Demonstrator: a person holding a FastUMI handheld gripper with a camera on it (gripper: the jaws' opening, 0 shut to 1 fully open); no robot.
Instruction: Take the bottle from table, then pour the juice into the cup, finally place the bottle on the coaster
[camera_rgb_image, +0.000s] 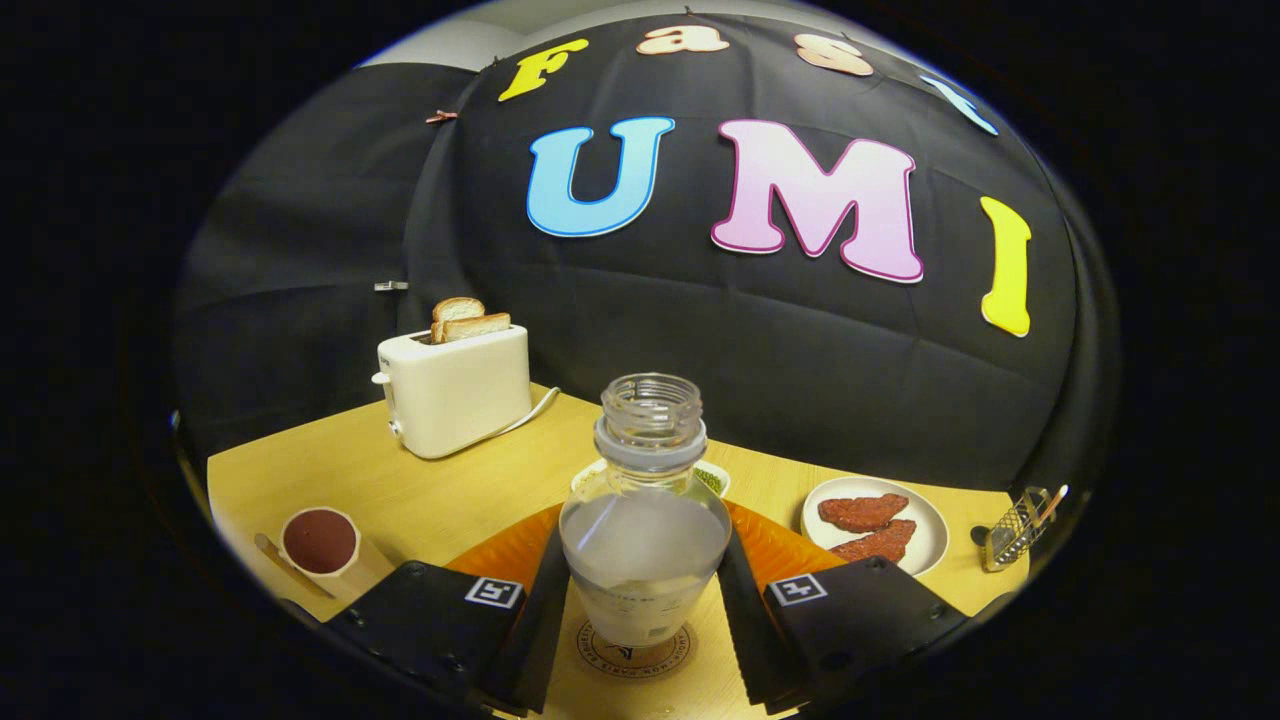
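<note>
A clear, uncapped bottle (645, 500) with pale liquid in its lower part stands upright between my fingers. My gripper (643, 575) is shut on it, one finger pressed against each side of its body. Right under the bottle's base lies a round tan coaster (640, 662) with a printed ring; I cannot tell whether the base rests on it or hovers just above. A white cup (322, 545) holding dark red juice stands on the wooden table (440, 500), beyond and left of my left finger.
An orange mat (510, 550) lies behind the bottle, with a small white dish (712, 480) beyond it. A cream toaster (455, 390) with bread slices stands at the back left. A white plate (925, 525) of red-brown pieces and a metal holder (1015, 530) sit to the right.
</note>
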